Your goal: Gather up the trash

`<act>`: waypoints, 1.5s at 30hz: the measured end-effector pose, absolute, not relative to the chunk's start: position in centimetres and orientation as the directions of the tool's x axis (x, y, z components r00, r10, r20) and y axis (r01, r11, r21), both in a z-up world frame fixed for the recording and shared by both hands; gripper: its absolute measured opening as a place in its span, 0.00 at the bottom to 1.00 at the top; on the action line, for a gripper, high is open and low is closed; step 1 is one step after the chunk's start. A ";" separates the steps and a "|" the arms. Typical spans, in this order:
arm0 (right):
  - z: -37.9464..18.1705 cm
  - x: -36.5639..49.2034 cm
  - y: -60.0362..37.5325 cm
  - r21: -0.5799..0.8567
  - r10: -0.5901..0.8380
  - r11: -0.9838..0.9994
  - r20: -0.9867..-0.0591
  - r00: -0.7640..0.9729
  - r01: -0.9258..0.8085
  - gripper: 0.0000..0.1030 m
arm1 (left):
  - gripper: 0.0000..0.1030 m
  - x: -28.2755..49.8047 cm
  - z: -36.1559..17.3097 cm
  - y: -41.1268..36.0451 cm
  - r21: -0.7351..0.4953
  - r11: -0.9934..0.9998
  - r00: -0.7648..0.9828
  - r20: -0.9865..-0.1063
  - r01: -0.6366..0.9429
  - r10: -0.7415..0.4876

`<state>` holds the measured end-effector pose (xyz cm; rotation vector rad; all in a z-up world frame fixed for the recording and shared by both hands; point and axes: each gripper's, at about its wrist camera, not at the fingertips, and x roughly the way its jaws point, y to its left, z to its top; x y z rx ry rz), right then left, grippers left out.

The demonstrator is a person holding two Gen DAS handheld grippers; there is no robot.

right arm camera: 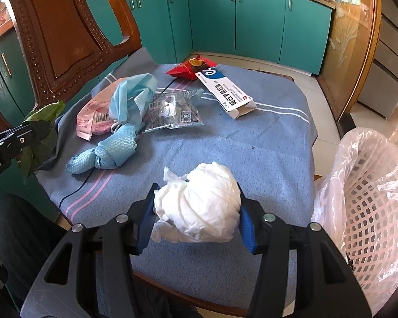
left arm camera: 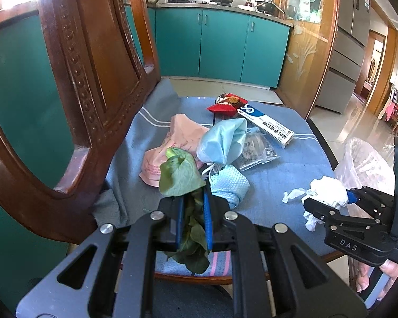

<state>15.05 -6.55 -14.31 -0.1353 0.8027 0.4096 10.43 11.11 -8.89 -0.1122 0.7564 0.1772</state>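
My left gripper [left arm camera: 193, 201] is shut on green leaves [left arm camera: 179, 175] above the near left of the chair seat; it also shows in the right wrist view [right arm camera: 35, 129]. My right gripper [right arm camera: 196, 193] is shut on a crumpled white tissue [right arm camera: 199, 204], held above the seat's near right; in the left wrist view it [left arm camera: 329, 198] sits beside the bin. On the blue cloth [right arm camera: 252, 143] lie a pink packet [right arm camera: 92, 114], a blue mask [right arm camera: 135, 95], a knotted blue rag [right arm camera: 106, 153], a clear wrapper [right arm camera: 172, 111], a white box [right arm camera: 223, 90] and a red snack bag [right arm camera: 191, 69].
A white lattice bin lined with a clear bag [right arm camera: 368, 204] stands right of the chair, its mouth towards me. The carved wooden chair back [left arm camera: 74, 79] rises at the left. Teal cabinets [left arm camera: 220, 42] stand behind. A black cable [right arm camera: 79, 185] runs over the seat's near left edge.
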 end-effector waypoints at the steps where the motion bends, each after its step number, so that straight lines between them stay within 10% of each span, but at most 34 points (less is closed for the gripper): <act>1: -14.3 15.0 -6.5 0.036 0.305 0.913 -0.720 0.623 -0.406 0.52 | 0.14 10.4 -8.9 11.1 -0.039 0.979 0.714 -0.691 -0.200 0.118; 45: -13.4 14.8 -7.1 0.064 0.325 0.914 -0.704 0.631 -0.400 0.52 | 0.14 9.9 -8.6 10.3 -0.033 0.982 0.718 -0.687 -0.187 0.114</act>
